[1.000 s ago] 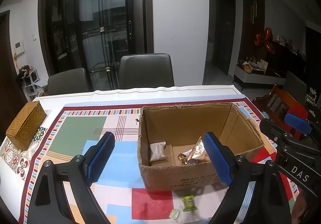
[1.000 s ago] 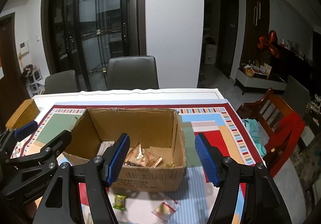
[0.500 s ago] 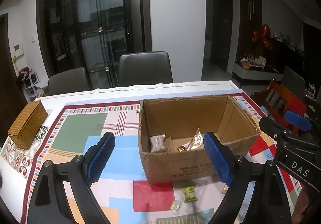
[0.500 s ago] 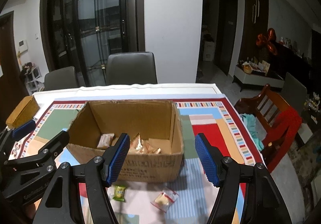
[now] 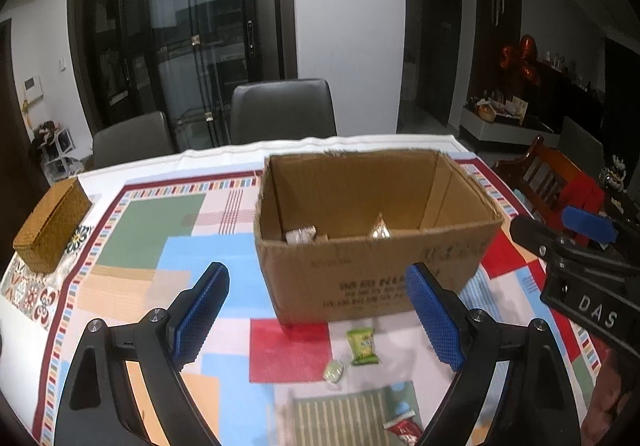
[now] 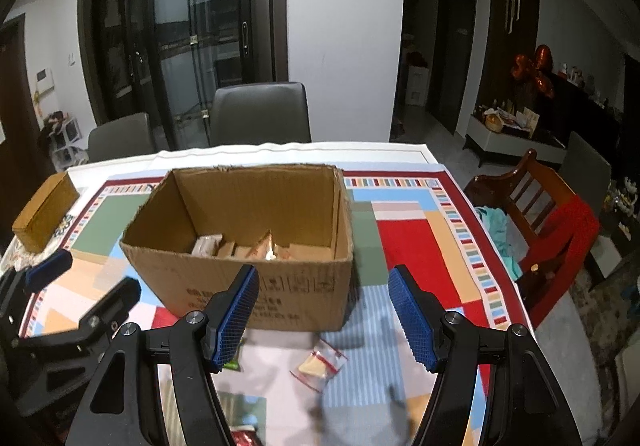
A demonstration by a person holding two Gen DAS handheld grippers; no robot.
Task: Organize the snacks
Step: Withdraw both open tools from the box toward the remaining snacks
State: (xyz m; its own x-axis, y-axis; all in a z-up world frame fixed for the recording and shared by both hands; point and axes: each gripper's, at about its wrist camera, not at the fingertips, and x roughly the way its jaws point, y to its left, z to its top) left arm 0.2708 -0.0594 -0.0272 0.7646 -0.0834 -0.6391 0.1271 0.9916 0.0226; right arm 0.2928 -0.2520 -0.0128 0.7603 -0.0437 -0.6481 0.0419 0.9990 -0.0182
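The cardboard box (image 5: 376,242) stands open-topped on the desk (image 5: 168,230), on a patchwork-coloured cloth, and already holds several wrapped snacks against its floor; it evidently serves as the collecting container. Loose snacks lie on the cloth just in front of its near wall: a green packet (image 5: 362,346), a pale wrapped sweet (image 5: 334,371) beside it, a clear sachet with a red seal (image 6: 319,362) and a red wrapper (image 5: 404,427) at the lower edge. The left hand-held gripper (image 5: 316,322) hovers above the green packet with its pads spread wide and nothing between them, apparently lined up for a pick. The right hand-held gripper (image 6: 322,320) is likewise spread and empty, poised over the clear sachet. Both point downward at the loose items, which suggests collection is under way and unfinished. A woven box (image 5: 52,224) sits well apart at the desk's left edge, uninvolved.
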